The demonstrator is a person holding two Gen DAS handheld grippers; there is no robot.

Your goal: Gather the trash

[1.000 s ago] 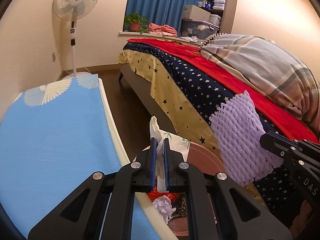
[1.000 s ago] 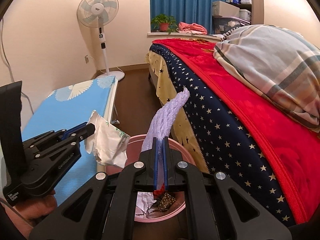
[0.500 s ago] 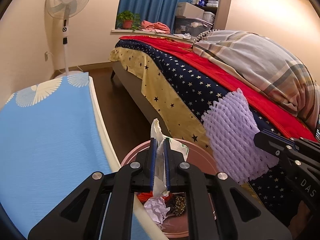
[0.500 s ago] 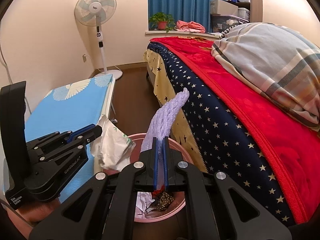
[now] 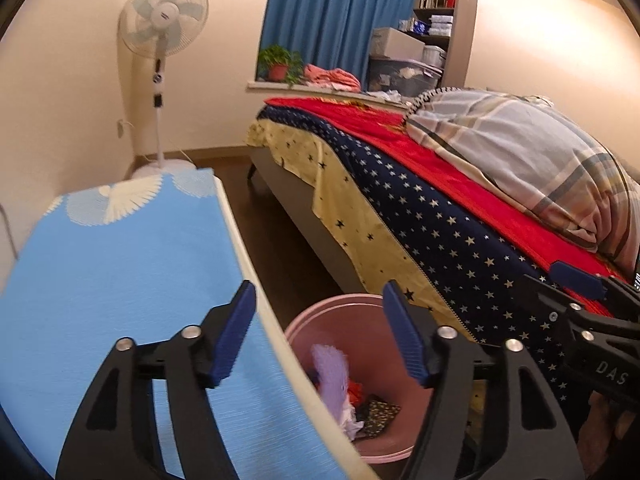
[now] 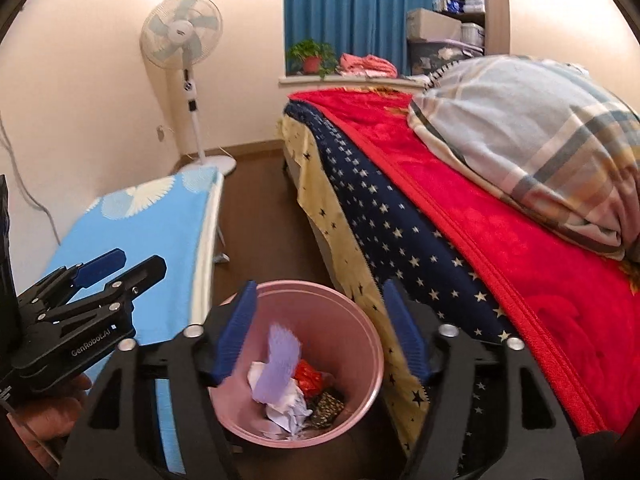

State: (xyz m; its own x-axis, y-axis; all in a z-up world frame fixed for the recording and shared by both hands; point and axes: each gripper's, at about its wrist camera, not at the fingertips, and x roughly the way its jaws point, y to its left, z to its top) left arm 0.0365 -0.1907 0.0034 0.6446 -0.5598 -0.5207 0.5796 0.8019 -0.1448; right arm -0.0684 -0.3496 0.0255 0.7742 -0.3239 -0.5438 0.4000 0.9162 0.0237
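Both grippers, left gripper [image 5: 318, 336] and right gripper [image 6: 316, 330], hang above the pink bin [image 6: 362, 328], jaws opening with nothing between them. My purple foam net [image 6: 280, 364] lies on the crumpled paper [image 6: 288, 410] inside. That bin sits between blue-covered bench [image 6: 160, 236] and bed [image 6: 404, 216], within easy reach.

Warm dim indoor light, brighter glow on upper wall; fisheye bends edges, dark corner vignette; purple foam net [image 6: 280, 364] motion-blurred.
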